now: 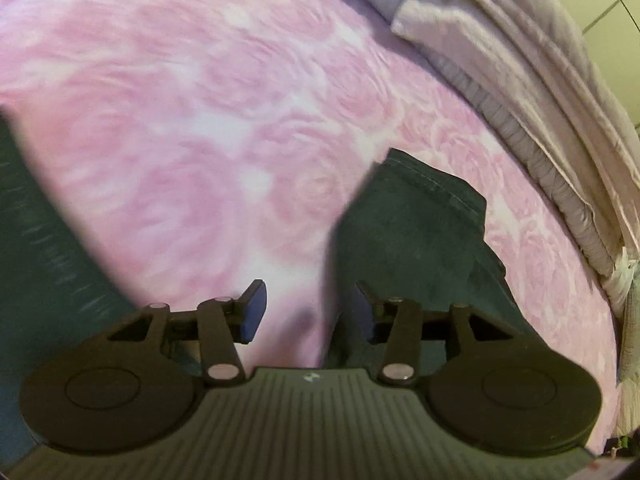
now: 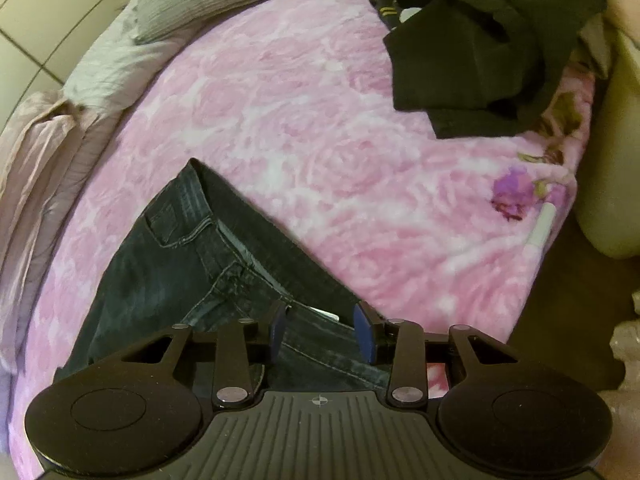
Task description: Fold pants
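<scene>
Dark denim pants (image 2: 192, 264) lie on pink rose-patterned blanket (image 2: 320, 120). Both grippers tilted steeply downward. Left gripper (image 1: 308, 312) part-open, gripping nothing, at fabric edge. Right gripper (image 2: 322, 330) part-open over waistband, pads apart.

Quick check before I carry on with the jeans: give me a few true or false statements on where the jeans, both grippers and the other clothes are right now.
1. The jeans lie on a pink rose-patterned blanket. True.
2. The right gripper is clamped on the jeans. False: its jaws stand apart above the denim, pinching nothing.
3. The left gripper is open, with nothing between its jaws. True.
4. A pile of dark clothes sits at the far side of the blanket in the right wrist view. True.
5. The jeans are already folded into a small neat square. False: they lie spread out, with the waistband and a pocket showing.
</scene>
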Demonstrator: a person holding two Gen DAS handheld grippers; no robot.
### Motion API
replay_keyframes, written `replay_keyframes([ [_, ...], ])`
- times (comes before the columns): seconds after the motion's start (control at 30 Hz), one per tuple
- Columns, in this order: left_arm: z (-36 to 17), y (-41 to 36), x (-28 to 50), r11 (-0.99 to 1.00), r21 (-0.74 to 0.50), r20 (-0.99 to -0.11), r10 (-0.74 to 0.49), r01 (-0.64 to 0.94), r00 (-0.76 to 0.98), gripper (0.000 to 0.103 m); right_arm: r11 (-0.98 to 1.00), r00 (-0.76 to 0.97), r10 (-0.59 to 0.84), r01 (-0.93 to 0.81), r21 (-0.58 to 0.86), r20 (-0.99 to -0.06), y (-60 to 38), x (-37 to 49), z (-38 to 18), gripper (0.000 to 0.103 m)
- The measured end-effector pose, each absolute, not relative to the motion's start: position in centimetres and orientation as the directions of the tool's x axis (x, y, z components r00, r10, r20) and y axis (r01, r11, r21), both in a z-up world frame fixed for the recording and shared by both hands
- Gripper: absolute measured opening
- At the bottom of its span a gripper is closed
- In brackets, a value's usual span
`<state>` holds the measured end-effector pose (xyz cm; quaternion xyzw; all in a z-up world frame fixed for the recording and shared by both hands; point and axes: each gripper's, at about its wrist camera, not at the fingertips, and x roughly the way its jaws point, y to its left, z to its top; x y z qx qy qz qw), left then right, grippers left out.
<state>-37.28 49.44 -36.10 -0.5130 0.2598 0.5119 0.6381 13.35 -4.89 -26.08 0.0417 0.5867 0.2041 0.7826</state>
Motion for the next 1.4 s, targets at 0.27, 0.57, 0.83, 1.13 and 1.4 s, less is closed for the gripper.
replay_keyframes([
  [0.27,-37.8,53.0,-34.6,-0.007,-0.483,-0.814,0.373,-0.876,0.446,0.001,0.938,0.232,0.326,-0.197,0.284,-0.916,-2.8,10.1,-27.6,0.036],
  [0.57,-25.6,44.3,-24.2,0.483,-0.548,-0.615,0.323,-0.684,0.720,0.000,0.934,0.240,0.349,-0.172,0.315,-0.906,-1.0,10.1,-26.6,0.036],
  [0.83,-27.9,36.0,-18.3,0.493,-0.615,-0.678,0.069,-0.616,0.732,0.018,0.928,0.253,0.368,-0.167,0.334,-0.895,-0.2,13.2,-24.9,0.036],
  [1.13,-33.9,41.8,-22.8,0.059,-0.693,-0.717,0.052,-0.718,0.696,0.032,0.940,0.218,0.338,-0.132,0.315,-0.916,-0.8,14.8,-26.9,0.036],
  [1.4,-37.9,43.3,-21.5,-0.165,-0.733,-0.677,0.093,-0.660,0.730,0.000,0.937,0.200,0.339,-0.165,0.310,-0.919,-0.1,14.6,-27.2,0.036],
])
